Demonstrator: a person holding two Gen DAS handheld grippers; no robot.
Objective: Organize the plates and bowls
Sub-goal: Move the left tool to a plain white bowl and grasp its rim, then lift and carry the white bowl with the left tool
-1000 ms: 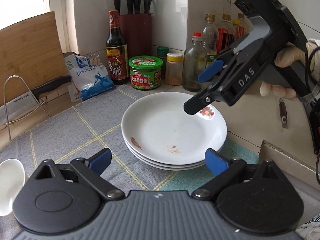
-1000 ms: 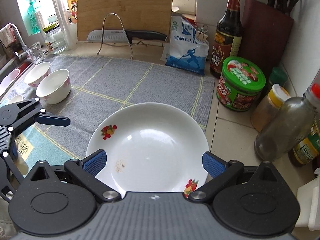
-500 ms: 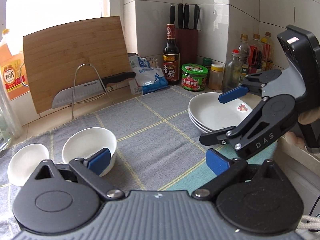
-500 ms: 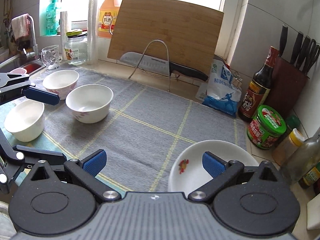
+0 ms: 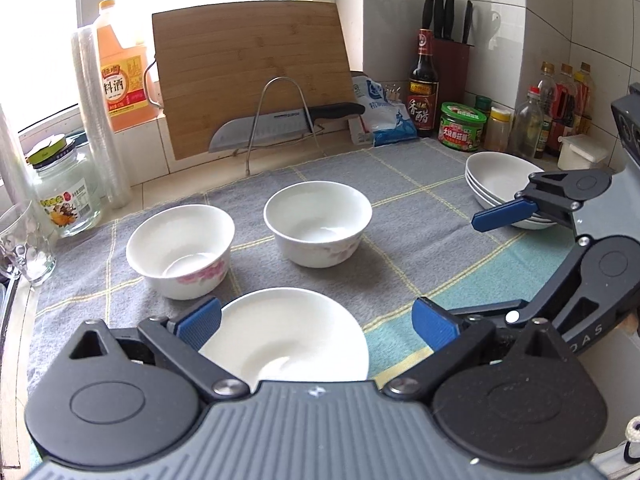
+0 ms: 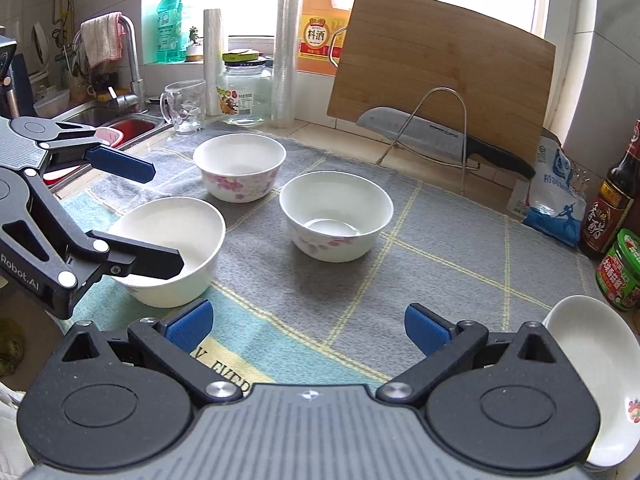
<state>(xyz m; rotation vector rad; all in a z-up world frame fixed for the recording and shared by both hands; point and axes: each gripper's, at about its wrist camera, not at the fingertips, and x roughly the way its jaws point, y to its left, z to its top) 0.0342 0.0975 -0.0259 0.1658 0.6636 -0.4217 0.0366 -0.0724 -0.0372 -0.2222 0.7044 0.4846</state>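
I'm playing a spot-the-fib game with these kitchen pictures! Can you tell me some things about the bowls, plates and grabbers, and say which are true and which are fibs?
1. Three bowls sit on the mat. True: a plain bowl and two flowered ones.
2. The bowls are stacked inside each other. False: each stands alone.
3. The plates are stacked near the jars. True.
4. The left gripper is squeezing a bowl. False: it is open, holding nothing.
5. The knife lies on the mat. False: it rests on a wire rack by the cutting board.
6. The right gripper is open. True.
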